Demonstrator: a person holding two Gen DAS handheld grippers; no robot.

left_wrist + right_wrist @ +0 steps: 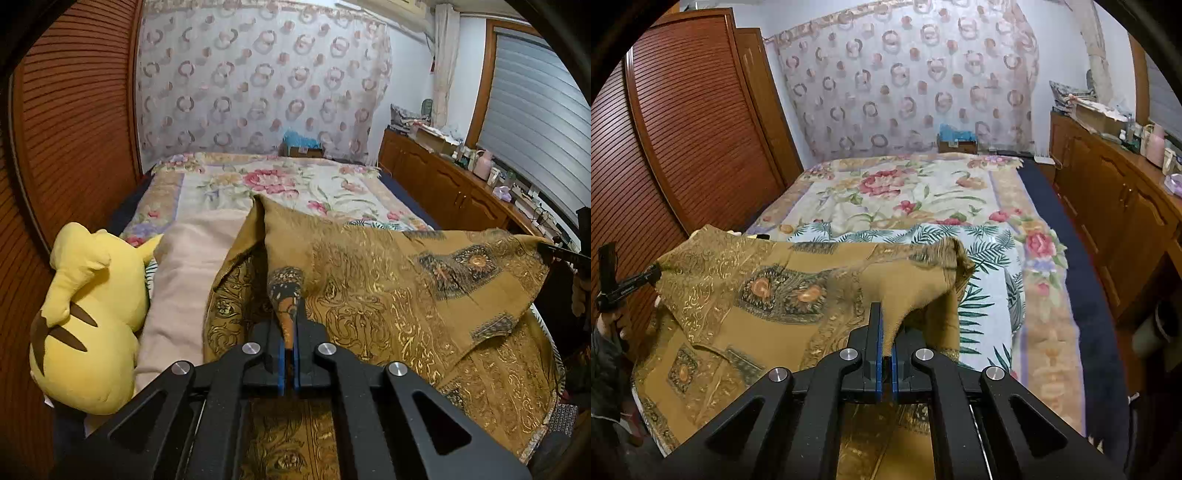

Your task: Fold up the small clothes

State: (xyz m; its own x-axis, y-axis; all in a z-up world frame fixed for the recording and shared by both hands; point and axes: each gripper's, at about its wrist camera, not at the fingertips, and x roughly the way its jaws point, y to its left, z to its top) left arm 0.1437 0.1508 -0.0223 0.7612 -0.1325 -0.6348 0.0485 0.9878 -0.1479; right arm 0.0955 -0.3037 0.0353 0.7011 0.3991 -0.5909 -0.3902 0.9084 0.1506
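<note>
Nearest you, your left gripper [289, 325] is clamped on one corner of the gold patterned cloth [388, 288] and your right gripper [886, 332] pinches the opposite corner (blue pads tight on fabric in both wrist views). Cloth hangs stretched between them above the bed's near end, lower part draped down. Beyond: yellow plush toy [88, 317] at left, floral bedspread [923, 195], then the ring-patterned curtain [258, 81].

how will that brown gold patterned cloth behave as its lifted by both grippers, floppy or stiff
Probably floppy: the brown patterned cloth sags and creases between the left gripper and right gripper, both shut on its edge. It looks thin and light, bunching at each pinch. Its lower part may drag across the bed.
</note>
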